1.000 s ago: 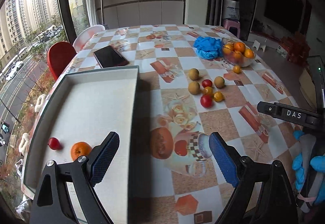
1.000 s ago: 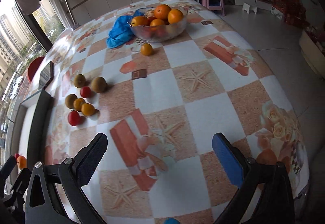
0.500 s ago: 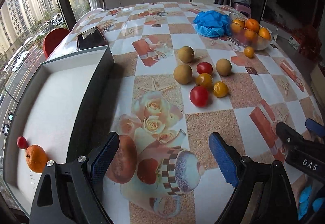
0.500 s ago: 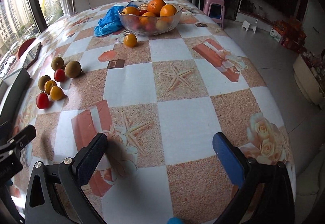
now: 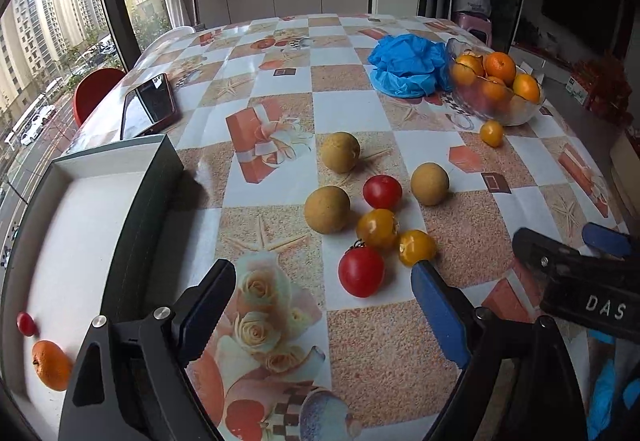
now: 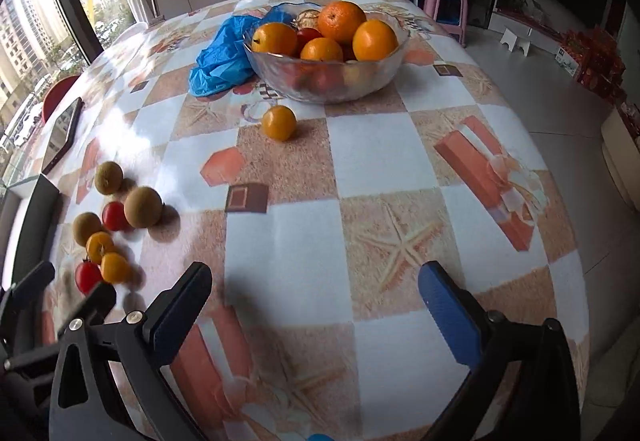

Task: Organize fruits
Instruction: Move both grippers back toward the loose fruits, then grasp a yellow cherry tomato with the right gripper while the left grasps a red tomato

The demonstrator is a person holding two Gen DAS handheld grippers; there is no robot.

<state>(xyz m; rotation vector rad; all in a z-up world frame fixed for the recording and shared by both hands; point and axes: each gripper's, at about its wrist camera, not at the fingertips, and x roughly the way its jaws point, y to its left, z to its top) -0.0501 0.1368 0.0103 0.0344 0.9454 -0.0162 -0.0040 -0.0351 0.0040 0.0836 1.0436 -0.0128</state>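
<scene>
The left gripper (image 5: 324,281) hangs over the patterned tablecloth (image 5: 460,233) with its blue-padded jaws spread wide and nothing between them. Just ahead of the gap lies the nearest red cherry tomato (image 5: 361,271), with a small yellow tomato (image 5: 416,247) almost at the tip of the right-hand pad. Behind these sits the rest of the loose cluster: another yellow tomato (image 5: 377,228), a second red tomato (image 5: 382,192) and three round brownish-green fruits (image 5: 327,209), close together, some touching.

To the left stands the dark-walled, white-floored box (image 5: 132,241), its near wall beside the left finger; inside, by its near edge, lie a small orange (image 5: 50,364) and a red tomato (image 5: 25,323).

The right gripper (image 6: 314,293), jaws likewise wide and empty, is over bare cloth, with open tablecloth ahead up to a lone yellow-orange fruit (image 6: 279,122) and the clear glass bowl of oranges (image 6: 326,75). A crumpled blue plastic bag (image 6: 224,57) touches the bowl; the table edge falls away at right.
</scene>
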